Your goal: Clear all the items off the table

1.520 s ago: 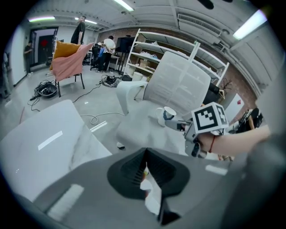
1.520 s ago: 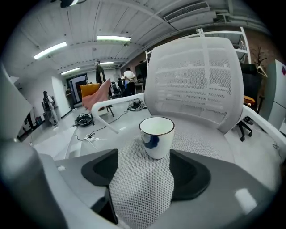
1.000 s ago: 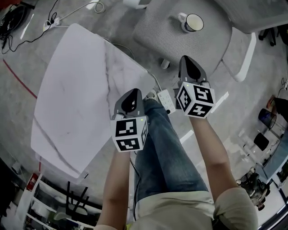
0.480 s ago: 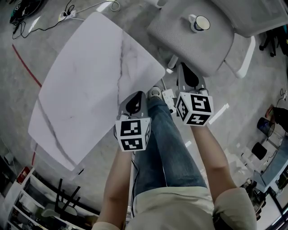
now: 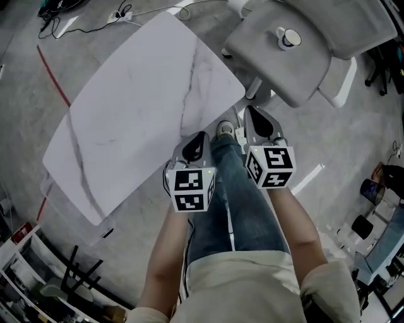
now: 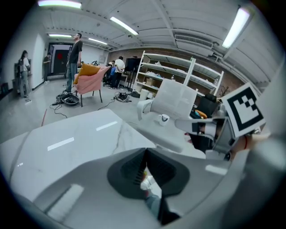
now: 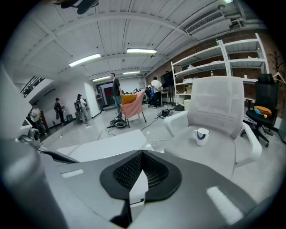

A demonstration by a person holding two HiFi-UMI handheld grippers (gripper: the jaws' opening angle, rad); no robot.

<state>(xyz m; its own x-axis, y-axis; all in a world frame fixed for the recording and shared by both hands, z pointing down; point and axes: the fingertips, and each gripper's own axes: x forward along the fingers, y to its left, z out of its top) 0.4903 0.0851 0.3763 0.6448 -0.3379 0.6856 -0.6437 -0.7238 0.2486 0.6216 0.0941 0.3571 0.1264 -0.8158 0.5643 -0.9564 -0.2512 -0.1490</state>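
Though beyond fingers [image 7: 156, 175] — mug [image 7: 201, 136] on chair [image 7: 215, 105]

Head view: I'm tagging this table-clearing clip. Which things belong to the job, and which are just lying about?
Job: marble table, bare; mug on the chair seat; left tongs and right tongs, both shut, empty.
Lying about: power strip with cables; red floor line; shelving.

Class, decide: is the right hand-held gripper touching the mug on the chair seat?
Apart. In the head view a stretch of bare chair seat lies between the right hand-held gripper and the mug.
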